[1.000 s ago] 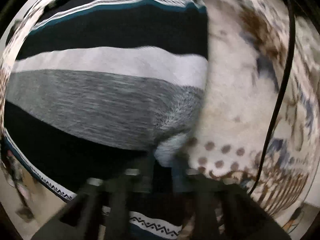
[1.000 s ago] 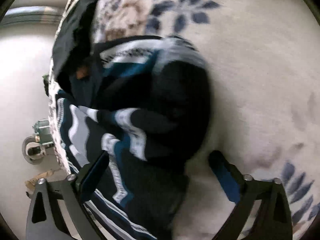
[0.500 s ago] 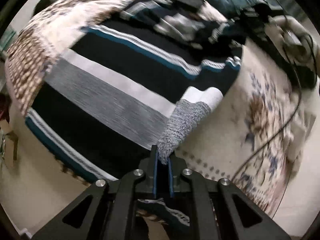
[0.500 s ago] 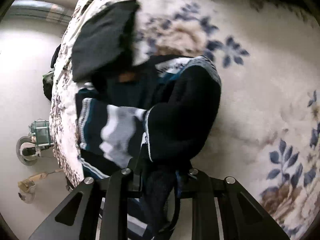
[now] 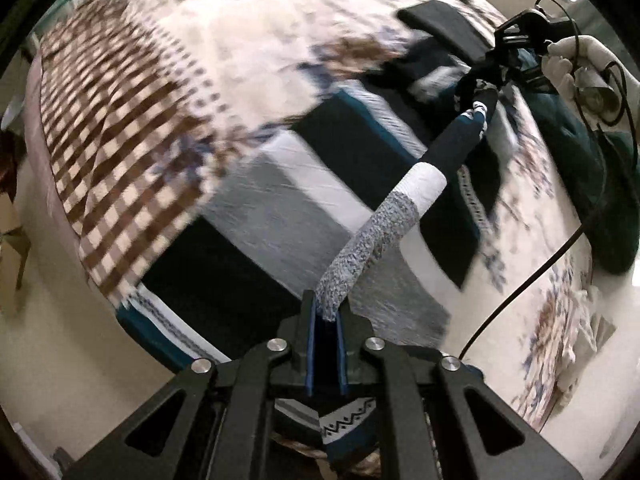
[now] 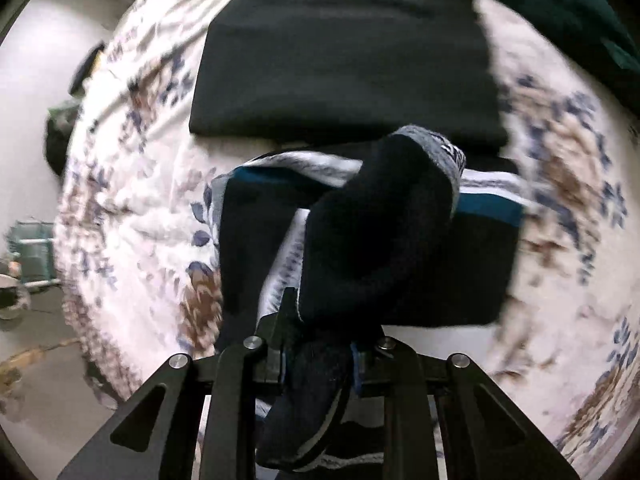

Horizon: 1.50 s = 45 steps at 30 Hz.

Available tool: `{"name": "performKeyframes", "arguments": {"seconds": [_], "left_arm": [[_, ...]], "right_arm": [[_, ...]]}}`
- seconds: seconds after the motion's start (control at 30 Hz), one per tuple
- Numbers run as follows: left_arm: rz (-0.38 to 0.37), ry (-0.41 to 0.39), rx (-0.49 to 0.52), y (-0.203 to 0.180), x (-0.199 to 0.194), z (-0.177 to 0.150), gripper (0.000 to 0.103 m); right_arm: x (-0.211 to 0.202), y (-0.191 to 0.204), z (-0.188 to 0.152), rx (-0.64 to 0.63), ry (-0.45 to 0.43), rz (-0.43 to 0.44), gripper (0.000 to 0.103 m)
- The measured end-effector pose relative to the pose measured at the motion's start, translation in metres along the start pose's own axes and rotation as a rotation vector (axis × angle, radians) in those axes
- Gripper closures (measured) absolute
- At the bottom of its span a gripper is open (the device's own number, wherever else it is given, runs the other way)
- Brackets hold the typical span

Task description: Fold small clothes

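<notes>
Bedspread (image 5: 248, 64), floral and checked, covers the bed that carries everything here, and its soft, creased cloth gives the garment nothing firm to slide on, so a dragged edge could bunch instead of lying flat

Striped sweater (image 5: 320, 184), black, grey, white and teal, lies mostly spread on the bed, with one edge lifted into a taut rope between the two tools. A folded black garment (image 6: 344, 52) sits just beyond it, near enough that a careless lay-down could land the fold on top of it

The right claw (image 6: 320, 356) is clamped on a thick wad of dark knit; so much bulk between the pads looks prone to creep out under tension, which would drop that corner and skew the fold. The left claw (image 5: 326, 320) is pinched tight on only the narrow grey tip of the edge, and I judge this the weaker hold: a sharp tug could pull the tip free

A black cable (image 5: 532, 276) trails over the bedspread near the sweater and could snag
</notes>
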<state>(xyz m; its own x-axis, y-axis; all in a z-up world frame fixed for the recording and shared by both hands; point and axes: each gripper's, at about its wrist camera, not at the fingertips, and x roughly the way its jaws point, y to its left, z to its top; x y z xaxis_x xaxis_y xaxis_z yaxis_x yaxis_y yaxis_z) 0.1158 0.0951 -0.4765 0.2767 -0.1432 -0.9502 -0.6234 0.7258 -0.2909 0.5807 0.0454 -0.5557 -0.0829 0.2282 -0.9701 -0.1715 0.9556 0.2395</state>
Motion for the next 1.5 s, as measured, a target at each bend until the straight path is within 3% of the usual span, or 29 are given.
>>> {"name": "performKeyframes", "arguments": {"seconds": [0.2,0.33,0.37,0.43,0.5,0.6,0.67,0.77,0.8,0.97,1.0,1.07,1.1,1.13,1.3,1.5], "left_arm": [[-0.037,0.089,-0.041,0.049,0.027,0.016,0.096],[-0.044,0.156,-0.091,0.086,0.033,0.011,0.092],[-0.027,0.164,-0.092,0.094,0.032,0.009,0.092],[0.026,0.194,-0.087,0.115,0.032,0.003,0.093],[0.031,0.216,-0.122,0.133,0.029,-0.001,0.093],[-0.009,0.208,-0.162,0.146,0.018,-0.001,0.092],[-0.067,0.178,-0.172,0.142,0.007,0.002,0.088],[-0.115,0.139,-0.115,0.115,0.0,0.01,0.063],[-0.111,0.13,-0.081,0.105,0.002,0.013,0.061],[-0.02,0.148,0.104,0.056,0.037,0.009,0.061],[0.005,0.153,0.135,0.056,0.044,0.005,0.069],[0.035,0.144,0.151,0.052,0.052,-0.002,0.092],[0.037,0.136,0.143,0.053,0.052,-0.004,0.096],[0.036,0.116,0.129,0.053,0.049,-0.004,0.097],[0.02,0.049,0.091,0.063,0.024,-0.003,0.099],[0.006,0.054,0.034,0.093,0.016,0.008,0.099]], "right_arm": [[0.05,0.049,0.01,0.003,0.031,-0.126,0.081],[0.06,0.06,0.012,-0.014,0.046,-0.154,0.069],[0.061,0.061,0.012,-0.017,0.054,-0.151,0.066],[0.06,0.066,0.013,-0.022,0.068,-0.099,0.04],[0.055,0.071,0.013,-0.03,0.081,-0.053,0.029],[0.034,0.073,0.001,-0.053,0.065,0.025,0.028],[0.022,0.07,-0.008,-0.054,0.053,0.078,0.028],[0.005,0.059,-0.027,-0.029,0.039,0.134,0.028],[0.002,0.051,-0.031,-0.013,0.036,0.144,0.028],[0.014,0.061,-0.026,-0.002,0.028,0.098,0.028],[0.019,0.065,-0.02,-0.007,0.019,0.054,0.028],[0.031,0.07,-0.011,-0.006,0.001,-0.014,0.042],[0.034,0.071,-0.008,-0.006,-0.002,-0.036,0.079],[0.038,0.072,-0.007,0.0,-0.007,-0.075,0.093],[0.033,0.074,-0.008,0.009,-0.064,-0.093,0.094],[0.034,0.081,-0.006,0.037,-0.069,-0.095,0.094]]}}
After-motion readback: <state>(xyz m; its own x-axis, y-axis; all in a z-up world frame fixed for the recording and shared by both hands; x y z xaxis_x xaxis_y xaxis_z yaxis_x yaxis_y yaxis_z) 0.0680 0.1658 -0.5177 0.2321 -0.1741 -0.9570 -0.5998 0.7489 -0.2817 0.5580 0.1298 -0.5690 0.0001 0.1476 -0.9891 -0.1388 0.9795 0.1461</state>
